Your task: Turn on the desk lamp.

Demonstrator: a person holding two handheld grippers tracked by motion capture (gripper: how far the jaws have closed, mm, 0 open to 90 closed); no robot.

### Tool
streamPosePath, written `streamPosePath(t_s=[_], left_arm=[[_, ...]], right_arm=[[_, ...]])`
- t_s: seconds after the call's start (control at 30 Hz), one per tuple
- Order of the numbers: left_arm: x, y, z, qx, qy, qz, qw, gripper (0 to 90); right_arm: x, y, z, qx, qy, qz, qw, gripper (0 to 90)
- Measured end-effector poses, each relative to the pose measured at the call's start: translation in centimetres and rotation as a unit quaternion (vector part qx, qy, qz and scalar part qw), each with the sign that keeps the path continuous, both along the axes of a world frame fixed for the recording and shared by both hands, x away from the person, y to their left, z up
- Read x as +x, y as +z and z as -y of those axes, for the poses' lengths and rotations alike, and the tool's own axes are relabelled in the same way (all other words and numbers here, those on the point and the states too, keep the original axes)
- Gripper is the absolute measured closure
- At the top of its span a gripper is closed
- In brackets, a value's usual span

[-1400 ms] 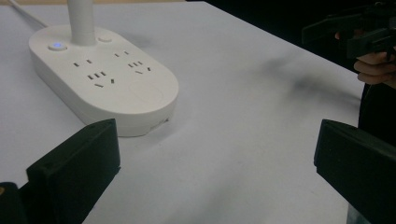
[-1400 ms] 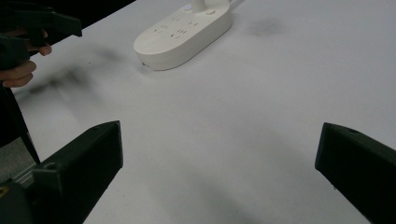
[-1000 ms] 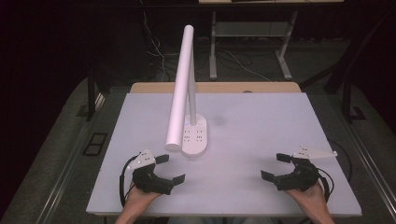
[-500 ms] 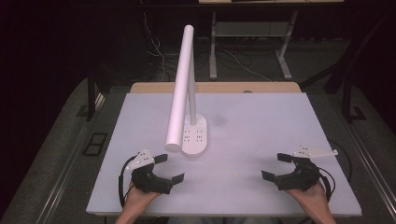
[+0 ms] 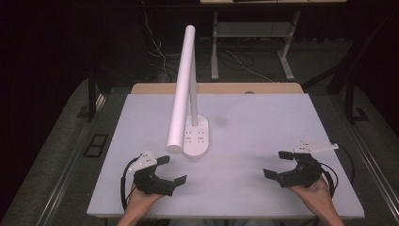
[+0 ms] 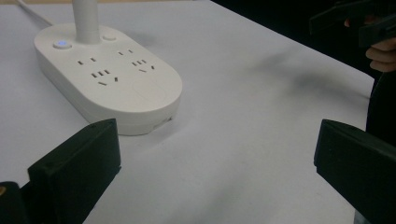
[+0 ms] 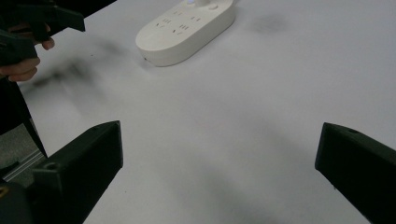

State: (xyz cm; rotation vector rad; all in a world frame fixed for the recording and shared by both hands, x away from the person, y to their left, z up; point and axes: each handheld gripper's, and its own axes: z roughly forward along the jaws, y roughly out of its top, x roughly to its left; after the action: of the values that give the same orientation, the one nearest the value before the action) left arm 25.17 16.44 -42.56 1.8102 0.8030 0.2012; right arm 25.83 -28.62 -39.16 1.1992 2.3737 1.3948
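Note:
A white desk lamp stands mid-table: its oval base carries several sockets, and a long white tube head slants forward over it. The base also appears in the left gripper view and the right gripper view. My left gripper rests open near the front left edge, a short way in front of the base, with nothing between its jaws. My right gripper rests open at the front right, also empty. Both sets of black jaws stand wide apart in their own views.
The white table has a wooden strip along its far edge. Beyond it are dark floor, cables and a metal stand. A rail runs along the left side of the table.

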Motion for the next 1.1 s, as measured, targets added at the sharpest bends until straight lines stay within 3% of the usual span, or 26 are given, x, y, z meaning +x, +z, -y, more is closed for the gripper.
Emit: streamPosePath(t_s=[0.37, 1.1], left_arm=[[0.0, -0.1, 0.2, 0.005, -0.009, -0.002, 0.9999, 0.0], [0.1, -0.1, -0.2, 0.001, 0.000, -0.001, 1.0000, 0.0]], right_arm=[[1.5, 1.4, -0.9, -0.012, 0.018, -0.003, 0.9998, 0.7], [4.4, 3.1, -3.2, -0.029, 0.042, -0.002, 0.9987, 0.7]])
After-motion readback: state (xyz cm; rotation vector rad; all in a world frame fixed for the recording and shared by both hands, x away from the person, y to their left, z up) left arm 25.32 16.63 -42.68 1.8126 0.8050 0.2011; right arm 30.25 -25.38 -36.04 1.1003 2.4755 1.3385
